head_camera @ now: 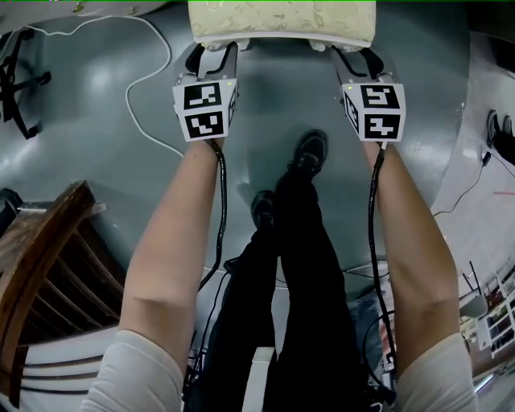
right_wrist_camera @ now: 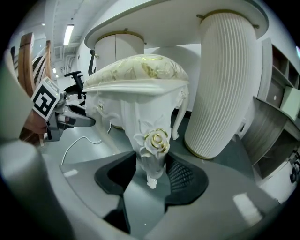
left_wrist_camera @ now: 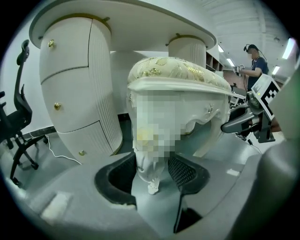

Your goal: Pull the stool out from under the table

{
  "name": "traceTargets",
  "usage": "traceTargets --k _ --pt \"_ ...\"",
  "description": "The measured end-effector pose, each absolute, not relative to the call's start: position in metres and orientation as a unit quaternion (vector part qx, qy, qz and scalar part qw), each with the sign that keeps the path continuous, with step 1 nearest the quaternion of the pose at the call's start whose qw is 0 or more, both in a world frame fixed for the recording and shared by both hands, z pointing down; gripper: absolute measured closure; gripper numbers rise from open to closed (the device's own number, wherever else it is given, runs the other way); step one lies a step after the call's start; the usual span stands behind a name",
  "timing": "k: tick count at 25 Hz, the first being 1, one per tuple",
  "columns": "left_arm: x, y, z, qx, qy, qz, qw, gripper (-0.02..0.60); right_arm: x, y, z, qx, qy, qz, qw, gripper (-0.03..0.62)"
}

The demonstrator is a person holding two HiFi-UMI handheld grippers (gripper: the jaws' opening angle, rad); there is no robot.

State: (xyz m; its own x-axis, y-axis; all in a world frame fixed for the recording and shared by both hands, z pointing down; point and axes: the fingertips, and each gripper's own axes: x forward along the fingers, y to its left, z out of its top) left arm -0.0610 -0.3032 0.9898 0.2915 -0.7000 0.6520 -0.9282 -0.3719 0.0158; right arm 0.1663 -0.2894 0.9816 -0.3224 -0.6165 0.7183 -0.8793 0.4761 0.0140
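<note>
Table [left_wrist_camera: 75, 70]: white, ribbed pedestals, seen only in the gripper views, standing just behind the stool. Stool [head_camera: 282, 20]: cushioned, straight ahead of the person, long side crosswise, apparently near the tabletop's edge. Left gripper [head_camera: 214, 50] and right gripper [head_camera: 354, 55]: level, equally near, each clamped on one front leg, which the head view hid.
</note>
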Motion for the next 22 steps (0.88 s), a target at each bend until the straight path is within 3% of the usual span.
traceTargets --k 22 --pt "-0.071 -0.047 0.988 0.77 -0.487 0.338 0.235 0.373 0.156 -0.034 0.979 0.45 -0.774 0.239 0.375 0.404"
